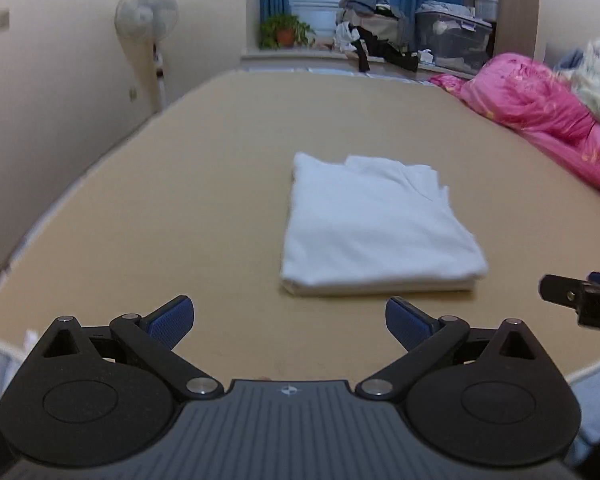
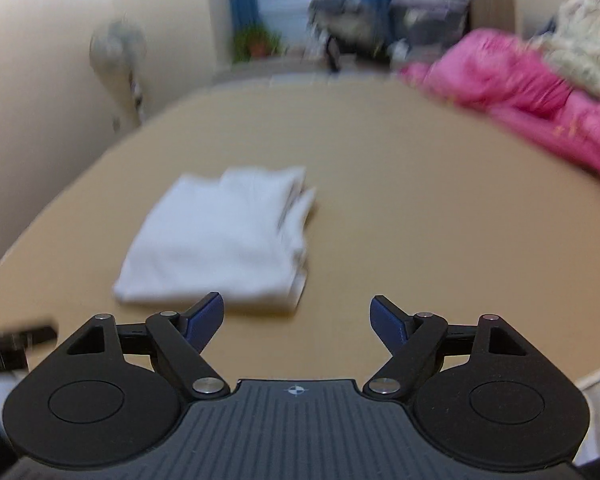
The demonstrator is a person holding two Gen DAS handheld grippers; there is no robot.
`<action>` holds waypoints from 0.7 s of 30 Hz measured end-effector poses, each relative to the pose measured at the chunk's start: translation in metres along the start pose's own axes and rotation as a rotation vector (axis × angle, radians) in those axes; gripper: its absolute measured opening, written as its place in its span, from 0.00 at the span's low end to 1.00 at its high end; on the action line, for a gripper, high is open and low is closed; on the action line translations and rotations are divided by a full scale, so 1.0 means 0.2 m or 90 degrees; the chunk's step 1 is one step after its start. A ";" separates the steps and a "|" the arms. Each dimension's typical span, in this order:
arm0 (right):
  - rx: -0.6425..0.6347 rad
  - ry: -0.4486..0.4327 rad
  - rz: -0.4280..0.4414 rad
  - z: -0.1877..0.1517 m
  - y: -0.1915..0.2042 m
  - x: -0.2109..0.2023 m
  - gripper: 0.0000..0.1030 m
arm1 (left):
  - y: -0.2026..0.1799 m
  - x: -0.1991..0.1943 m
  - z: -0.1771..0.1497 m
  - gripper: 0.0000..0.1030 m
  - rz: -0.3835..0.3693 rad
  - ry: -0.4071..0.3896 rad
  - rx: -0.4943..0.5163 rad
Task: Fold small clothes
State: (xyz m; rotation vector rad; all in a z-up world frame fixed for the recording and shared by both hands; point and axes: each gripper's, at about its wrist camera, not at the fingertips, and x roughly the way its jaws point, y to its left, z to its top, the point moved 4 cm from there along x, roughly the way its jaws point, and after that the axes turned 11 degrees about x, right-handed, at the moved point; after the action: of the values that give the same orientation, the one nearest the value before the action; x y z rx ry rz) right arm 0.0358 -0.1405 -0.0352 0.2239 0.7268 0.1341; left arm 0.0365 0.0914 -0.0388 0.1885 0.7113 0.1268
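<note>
Folded white shirt point(image 1: 376, 224) lying flat mid-surface point(image 1: 180, 208), at twelve o'clock from the left gripper point(image 1: 290, 322), toward eleven from the right gripper point(image 2: 296, 322). Both sets of fingers released wide, grasping nothing, just short of the near edge. Looks finished. Risk now: a careless sweep snagging that loose stepped edge at three o'clock, dragging layers apart. Pink quilt point(image 1: 540, 104) well clear.

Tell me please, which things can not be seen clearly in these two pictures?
- Folded white cotton garment: its type and layer count; only the top shows, and the right wrist view is blurred.
- Right tongs: cut off by the left wrist view's edge.
- Grey clothes pile on the windowsill: too small.
</note>
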 end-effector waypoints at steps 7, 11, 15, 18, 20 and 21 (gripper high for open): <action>-0.015 0.022 0.001 -0.02 0.04 0.08 0.80 | -0.01 0.15 0.00 0.99 -0.012 0.056 -0.019; -0.031 0.016 0.009 -0.04 0.07 0.12 0.80 | -0.01 0.16 -0.02 0.99 -0.018 0.055 -0.026; -0.037 0.019 0.023 -0.05 0.11 0.11 0.80 | -0.02 0.16 -0.02 0.99 -0.016 0.055 -0.026; -0.029 0.017 0.039 -0.05 0.12 0.08 0.81 | -0.02 0.16 -0.02 0.99 -0.018 0.054 -0.025; -0.037 0.010 0.040 -0.05 0.12 0.07 0.81 | -0.02 0.15 -0.02 0.99 -0.016 0.053 -0.023; -0.041 0.007 0.037 -0.05 0.12 0.07 0.81 | -0.02 0.16 -0.02 0.99 -0.016 0.052 -0.022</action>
State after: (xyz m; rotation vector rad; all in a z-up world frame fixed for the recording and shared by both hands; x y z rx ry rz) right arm 0.0383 -0.1125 -0.0443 0.1830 0.7266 0.2133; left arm 0.0578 0.0928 -0.0621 0.1419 0.7926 0.1226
